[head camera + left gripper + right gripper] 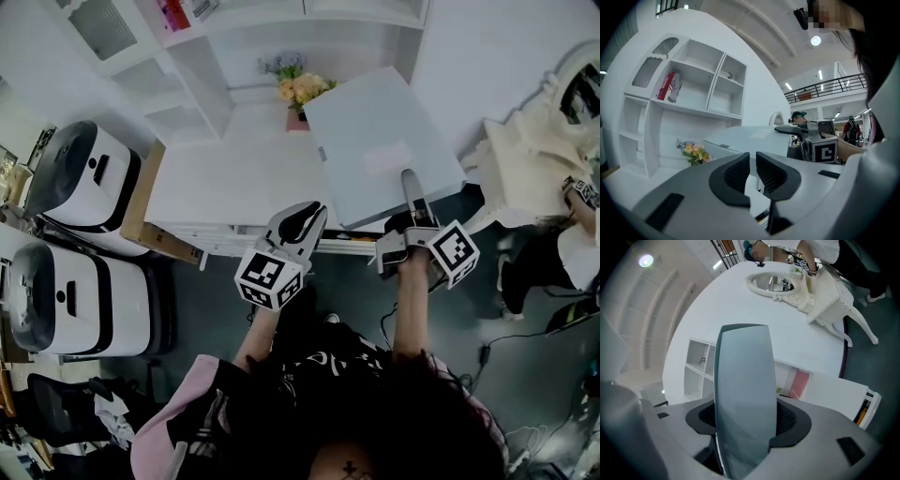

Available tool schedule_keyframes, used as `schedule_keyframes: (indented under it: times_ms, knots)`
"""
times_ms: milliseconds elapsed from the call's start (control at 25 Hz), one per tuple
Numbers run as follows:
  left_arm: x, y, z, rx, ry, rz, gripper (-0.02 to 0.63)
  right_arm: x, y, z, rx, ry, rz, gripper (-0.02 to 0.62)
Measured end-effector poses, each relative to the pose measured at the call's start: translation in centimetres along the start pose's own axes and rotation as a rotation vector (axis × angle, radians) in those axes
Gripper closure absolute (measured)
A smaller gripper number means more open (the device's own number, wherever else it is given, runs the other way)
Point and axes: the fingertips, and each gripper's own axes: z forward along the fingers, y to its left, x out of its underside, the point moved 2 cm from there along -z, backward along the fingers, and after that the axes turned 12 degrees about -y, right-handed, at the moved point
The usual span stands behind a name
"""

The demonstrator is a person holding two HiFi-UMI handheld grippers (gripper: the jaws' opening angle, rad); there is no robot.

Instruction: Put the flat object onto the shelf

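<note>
The flat object (384, 141) is a pale grey square panel. It hangs tilted over the right end of the white shelf unit's desk top (216, 178). My right gripper (412, 202) is shut on its near edge. In the right gripper view the panel (745, 394) stands edge-on between the black pads (790, 420). My left gripper (305, 220) is to the left of the panel, shut and empty, over the desk's front edge. In the left gripper view its jaws (752, 171) are pressed together, with the panel (750, 138) and the right gripper's marker cube (826, 152) beyond.
Open white shelf compartments (698, 89) rise behind the desk; one holds a red box (670, 86). A small bunch of flowers (298, 89) stands at the back. Two white appliances (84, 178) and a cardboard box (145, 220) sit at left, and an ornate white mirror table (530, 155) at right.
</note>
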Motion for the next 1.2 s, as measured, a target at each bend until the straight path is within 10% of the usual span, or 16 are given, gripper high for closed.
schedule_keyframes:
  times_ms: [1200]
  knots:
    - [-8.0,7.6,12.8,0.462,-0.254,0.100,0.403,-4.1,13.6,15.1,-0.239,-0.290,0.028,0.285]
